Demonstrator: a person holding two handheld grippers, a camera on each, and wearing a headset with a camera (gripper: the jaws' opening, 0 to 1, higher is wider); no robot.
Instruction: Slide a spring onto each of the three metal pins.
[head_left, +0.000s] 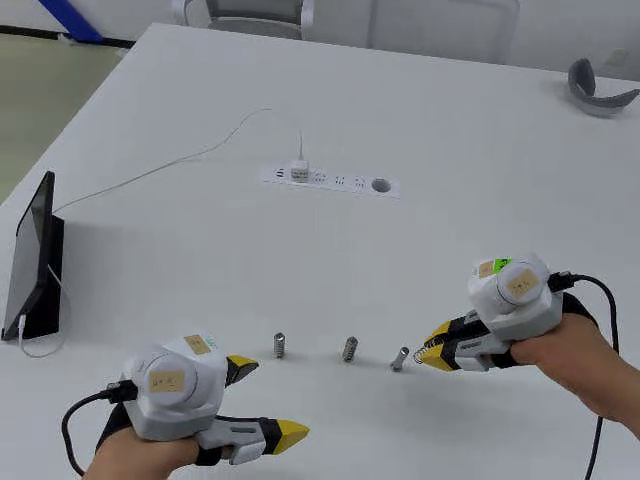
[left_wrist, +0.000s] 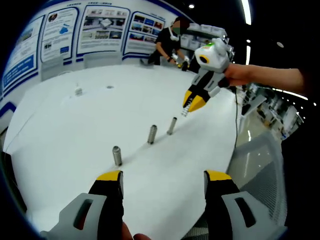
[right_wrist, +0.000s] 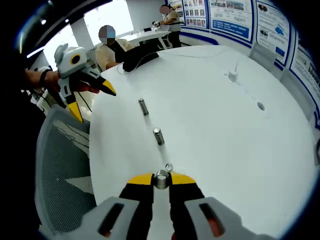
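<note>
Three short metal pins stand in a row on the white table (head_left: 330, 270). The left pin (head_left: 279, 345) and the middle pin (head_left: 350, 348) each carry a coiled spring. The right pin (head_left: 400, 358) looks bare. My right gripper (head_left: 428, 354) is shut on a small spring (right_wrist: 161, 179), held just short of the bare pin (right_wrist: 169, 167). My left gripper (head_left: 270, 400) hovers open and empty near the table's front edge, in front of the left pin (left_wrist: 117, 155). From the left gripper view, the right gripper (left_wrist: 189, 106) hangs over the far pin (left_wrist: 172, 125).
A white power strip (head_left: 330, 181) with a plug and cable lies mid-table. A dark tablet (head_left: 35, 255) stands at the left edge and a grey object (head_left: 600, 95) at the far right. A mesh chair (right_wrist: 65, 170) sits by the table's edge. People work in the background.
</note>
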